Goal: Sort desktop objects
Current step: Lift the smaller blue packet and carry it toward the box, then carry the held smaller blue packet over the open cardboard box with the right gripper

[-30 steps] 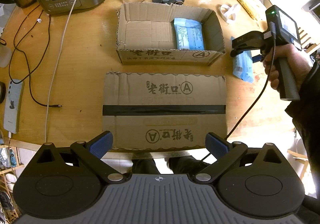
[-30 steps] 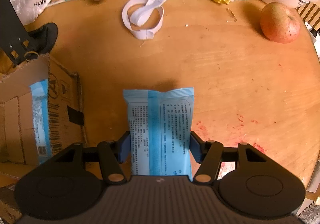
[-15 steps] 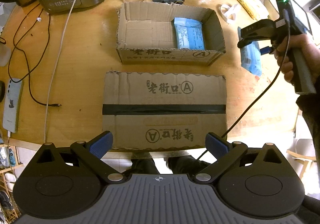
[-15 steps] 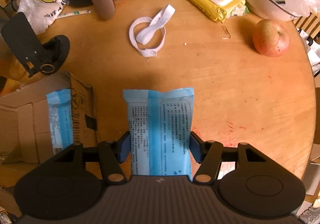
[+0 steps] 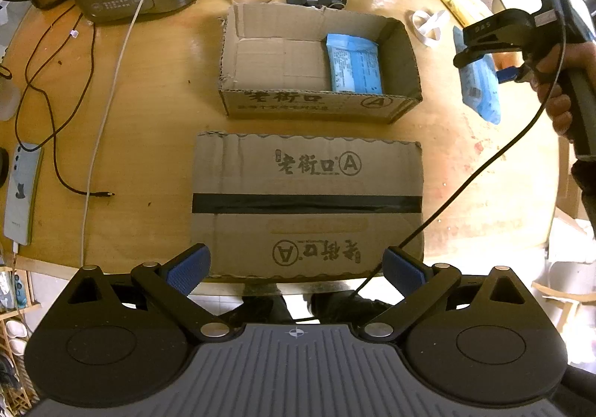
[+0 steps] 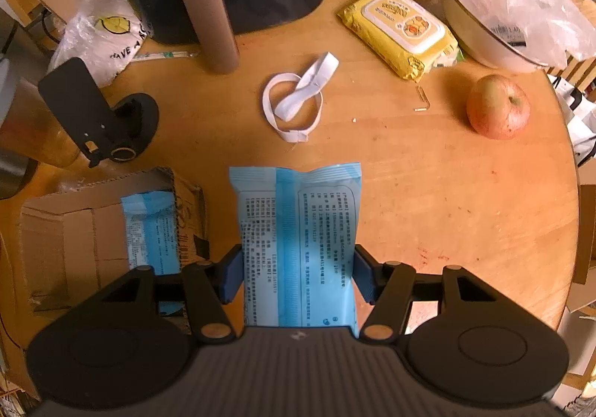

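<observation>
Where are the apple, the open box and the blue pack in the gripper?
apple [image 6: 497,106], right wrist view, middle of its skin.
open box [image 5: 320,102], left wrist view, printed front wall.
blue pack [image 6: 298,230], right wrist view, middle of its printed face.

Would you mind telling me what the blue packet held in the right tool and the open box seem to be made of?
Blue packet: apparently thin plastic film, slightly glossy, with printed text, a crimped top seam and a soft, pillowy body.

Open box: brown corrugated cardboard, matte, with wavy torn edges, fold creases and black printed characters on its front wall.
</observation>
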A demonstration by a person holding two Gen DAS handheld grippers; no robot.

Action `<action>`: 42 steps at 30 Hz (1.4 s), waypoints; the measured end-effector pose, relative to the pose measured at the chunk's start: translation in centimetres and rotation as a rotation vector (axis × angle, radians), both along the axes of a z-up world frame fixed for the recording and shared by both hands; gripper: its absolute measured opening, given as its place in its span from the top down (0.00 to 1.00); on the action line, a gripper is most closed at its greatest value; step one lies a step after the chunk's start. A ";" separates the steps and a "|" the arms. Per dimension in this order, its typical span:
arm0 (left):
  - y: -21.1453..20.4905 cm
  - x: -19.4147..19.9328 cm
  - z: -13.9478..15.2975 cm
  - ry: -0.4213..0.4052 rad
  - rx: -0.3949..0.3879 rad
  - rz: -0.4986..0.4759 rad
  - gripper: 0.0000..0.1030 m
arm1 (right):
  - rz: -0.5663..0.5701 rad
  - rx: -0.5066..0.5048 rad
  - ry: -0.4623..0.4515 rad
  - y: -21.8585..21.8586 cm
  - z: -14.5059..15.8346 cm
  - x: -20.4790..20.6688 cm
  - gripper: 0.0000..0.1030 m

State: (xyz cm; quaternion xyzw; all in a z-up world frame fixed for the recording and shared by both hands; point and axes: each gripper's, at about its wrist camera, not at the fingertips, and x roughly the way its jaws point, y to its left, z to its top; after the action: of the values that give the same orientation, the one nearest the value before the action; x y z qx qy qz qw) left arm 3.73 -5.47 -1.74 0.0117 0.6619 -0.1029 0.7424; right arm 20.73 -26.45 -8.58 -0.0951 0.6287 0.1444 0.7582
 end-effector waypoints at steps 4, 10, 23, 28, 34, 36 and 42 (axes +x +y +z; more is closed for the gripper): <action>0.0 0.0 0.0 -0.001 -0.001 0.000 0.02 | 0.002 0.009 -0.009 0.3 0.6 0.2 0.44; 0.1 0.1 0.0 -0.002 -0.003 0.000 0.02 | -0.003 0.015 -0.009 0.6 0.7 0.6 0.44; 0.4 0.1 0.0 0.000 -0.002 0.008 0.02 | 0.001 0.026 0.004 1.4 0.5 0.5 0.44; 0.5 0.0 0.0 -0.001 -0.002 0.010 0.02 | 0.009 0.031 0.002 2.1 0.7 0.4 0.44; 0.8 0.0 0.0 -0.001 -0.002 0.015 0.02 | 0.024 0.036 0.004 3.1 0.8 0.2 0.44; 0.9 0.0 0.0 -0.001 -0.002 0.017 0.02 | 0.029 0.039 0.005 3.5 0.9 0.1 0.44; 1.3 0.0 0.0 -0.001 -0.002 0.024 0.02 | 0.044 0.042 0.005 4.6 0.9 -0.2 0.44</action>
State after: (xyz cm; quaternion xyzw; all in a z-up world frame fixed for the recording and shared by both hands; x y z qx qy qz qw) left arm 3.73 -4.21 -1.73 0.0029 0.6615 -0.0948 0.7439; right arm 20.56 -21.85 -7.64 -0.0926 0.6252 0.1744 0.7551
